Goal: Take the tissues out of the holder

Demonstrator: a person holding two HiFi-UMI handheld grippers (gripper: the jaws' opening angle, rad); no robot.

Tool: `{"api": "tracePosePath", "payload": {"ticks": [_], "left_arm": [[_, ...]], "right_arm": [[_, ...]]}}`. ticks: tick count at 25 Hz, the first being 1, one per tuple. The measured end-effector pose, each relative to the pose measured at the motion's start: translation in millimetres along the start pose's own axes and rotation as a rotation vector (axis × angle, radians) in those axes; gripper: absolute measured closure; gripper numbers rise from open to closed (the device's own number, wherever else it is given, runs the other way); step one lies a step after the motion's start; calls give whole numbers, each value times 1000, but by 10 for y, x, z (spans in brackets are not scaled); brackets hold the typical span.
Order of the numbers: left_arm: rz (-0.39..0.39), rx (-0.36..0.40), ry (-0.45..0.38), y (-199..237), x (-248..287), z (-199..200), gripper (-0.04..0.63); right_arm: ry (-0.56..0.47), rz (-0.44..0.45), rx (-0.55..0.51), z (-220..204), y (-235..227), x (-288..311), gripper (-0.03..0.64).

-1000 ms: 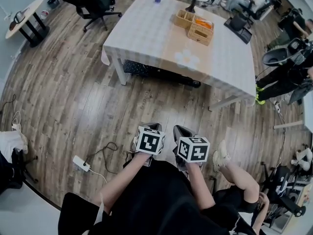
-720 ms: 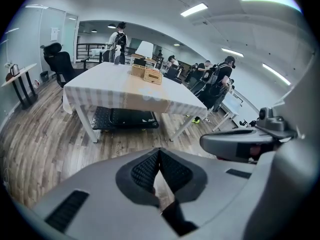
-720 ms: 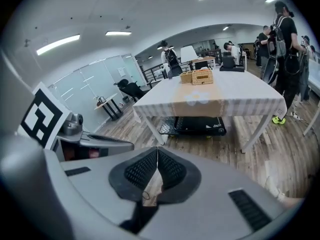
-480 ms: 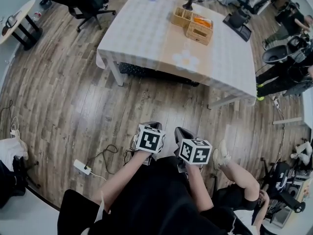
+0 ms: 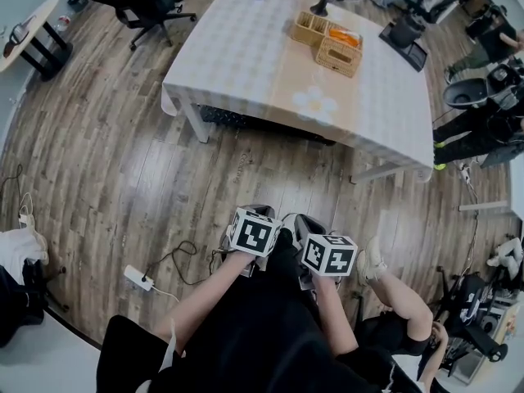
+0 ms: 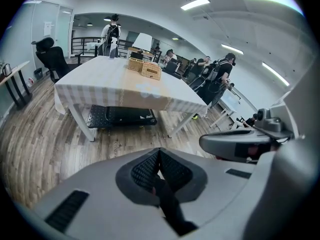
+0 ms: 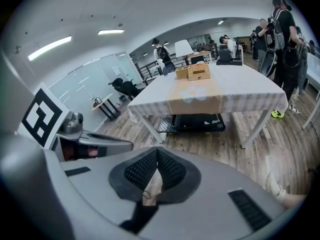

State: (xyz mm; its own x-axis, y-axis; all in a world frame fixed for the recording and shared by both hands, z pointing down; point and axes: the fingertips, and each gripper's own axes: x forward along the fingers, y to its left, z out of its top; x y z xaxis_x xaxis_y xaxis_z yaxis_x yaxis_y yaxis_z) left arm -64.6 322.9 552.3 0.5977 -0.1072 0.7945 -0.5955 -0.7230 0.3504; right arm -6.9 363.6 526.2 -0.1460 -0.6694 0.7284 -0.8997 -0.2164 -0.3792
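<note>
Fingers (image 6: 144,172) together: left gripper (image 6: 159,153), right gripper (image 7: 157,152) (table (image 5: 246,51) distant).

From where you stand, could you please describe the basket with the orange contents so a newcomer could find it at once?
Start at the large cloth-covered table on the wooden floor. Toward its far end sits a cluster of wicker baskets. The orange-filled basket is at the back right, the only one showing bright orange inside.

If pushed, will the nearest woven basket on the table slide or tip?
Probably slide: the woven basket sits low and wide. It looks like light wicker, so it likely moves easily. The tablecloth may bunch under it.
</note>
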Motion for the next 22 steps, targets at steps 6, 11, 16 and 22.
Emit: {"api": "tracePosePath", "payload": {"ticks": [6, 11, 16, 22], "left_arm": [[21, -11, 1, 57, 147, 192, 597], [43, -6, 1, 88, 296, 471, 597], [51, -16, -13, 50, 418, 789, 597], [53, -44, -11, -27, 640, 1153, 597]], "right_arm": [[-11, 31, -14, 251, -129, 158, 604], [-8, 47, -26, 539, -284, 288, 604], [2, 64, -40, 782, -425, 361, 604], [15, 85, -47, 1109, -692, 442, 604]]}}
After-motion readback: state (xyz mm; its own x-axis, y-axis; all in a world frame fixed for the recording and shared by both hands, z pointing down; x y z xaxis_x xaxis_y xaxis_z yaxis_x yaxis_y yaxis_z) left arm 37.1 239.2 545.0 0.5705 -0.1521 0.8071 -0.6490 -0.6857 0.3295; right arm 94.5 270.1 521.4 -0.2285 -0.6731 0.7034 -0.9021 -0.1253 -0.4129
